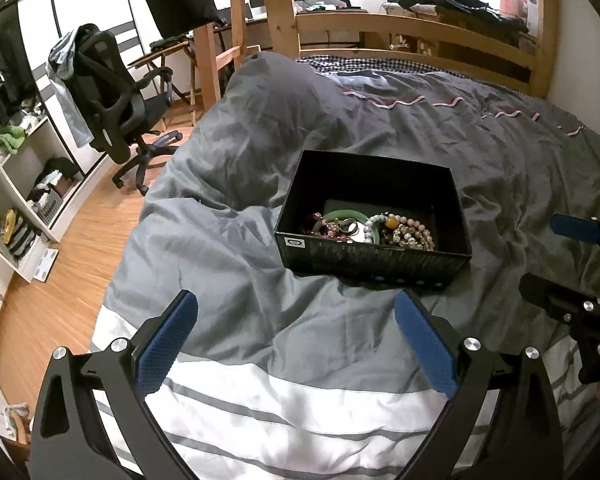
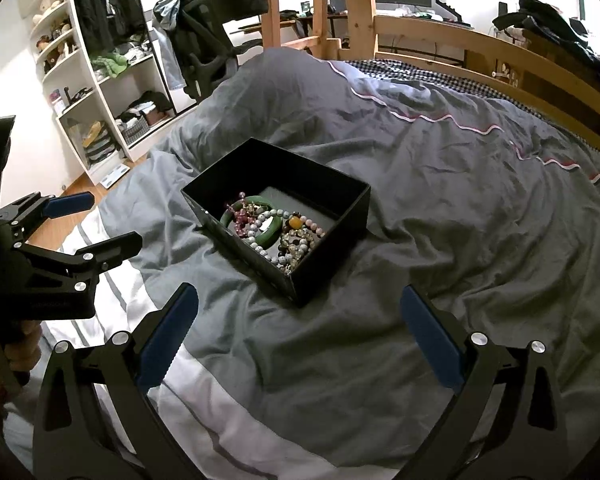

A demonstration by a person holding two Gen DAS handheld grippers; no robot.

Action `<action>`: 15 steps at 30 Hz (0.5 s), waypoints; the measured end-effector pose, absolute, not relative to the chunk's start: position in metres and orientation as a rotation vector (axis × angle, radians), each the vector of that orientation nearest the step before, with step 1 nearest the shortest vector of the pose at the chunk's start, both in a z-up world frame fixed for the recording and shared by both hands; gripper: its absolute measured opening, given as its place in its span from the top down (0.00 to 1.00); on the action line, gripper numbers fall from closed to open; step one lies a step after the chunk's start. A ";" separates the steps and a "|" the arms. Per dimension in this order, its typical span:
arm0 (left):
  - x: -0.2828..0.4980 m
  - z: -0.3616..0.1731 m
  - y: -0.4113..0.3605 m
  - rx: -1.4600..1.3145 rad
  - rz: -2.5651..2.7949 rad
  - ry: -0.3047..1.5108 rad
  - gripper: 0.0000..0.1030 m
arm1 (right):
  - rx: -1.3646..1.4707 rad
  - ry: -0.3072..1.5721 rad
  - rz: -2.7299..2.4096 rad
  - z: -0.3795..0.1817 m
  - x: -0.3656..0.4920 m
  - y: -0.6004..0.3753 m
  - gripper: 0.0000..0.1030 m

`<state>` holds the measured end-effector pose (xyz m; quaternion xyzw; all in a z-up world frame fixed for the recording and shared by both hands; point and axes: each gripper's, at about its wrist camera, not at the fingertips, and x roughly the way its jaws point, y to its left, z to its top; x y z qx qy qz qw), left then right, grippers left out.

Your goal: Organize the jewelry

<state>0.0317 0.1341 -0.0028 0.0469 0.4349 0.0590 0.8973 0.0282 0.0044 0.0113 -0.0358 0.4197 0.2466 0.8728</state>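
A black open box (image 1: pixel 380 258) sits on the grey duvet; in the right wrist view the box (image 2: pixel 332 264) lies just ahead. Inside it lie a green bangle (image 1: pixel 342 215) (image 2: pixel 274 231) and several bead bracelets (image 1: pixel 410 232) (image 2: pixel 298 246). My left gripper (image 1: pixel 296 312) is open and empty, held just short of the box's near side; it also shows at the left of the right wrist view (image 2: pixel 100 220). My right gripper (image 2: pixel 298 304) is open and empty, near the box's front corner; it shows at the right edge of the left wrist view (image 1: pixel 548 252).
The bed has a grey and white striped duvet (image 1: pixel 300 400) and a wooden frame (image 1: pixel 420 24). An office chair (image 1: pixel 112 108), white shelves (image 2: pixel 100 92) and wooden floor (image 1: pixel 60 288) lie to the left. A desk with monitors stands behind the bed.
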 end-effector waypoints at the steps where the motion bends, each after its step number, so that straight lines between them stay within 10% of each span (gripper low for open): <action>1: 0.032 -0.003 0.134 0.099 0.120 0.901 0.06 | -0.075 0.877 0.515 0.011 0.028 0.004 0.03; 15: 0.031 -0.005 0.131 0.094 0.126 0.911 0.06 | -0.079 0.883 0.519 0.008 0.028 0.006 0.03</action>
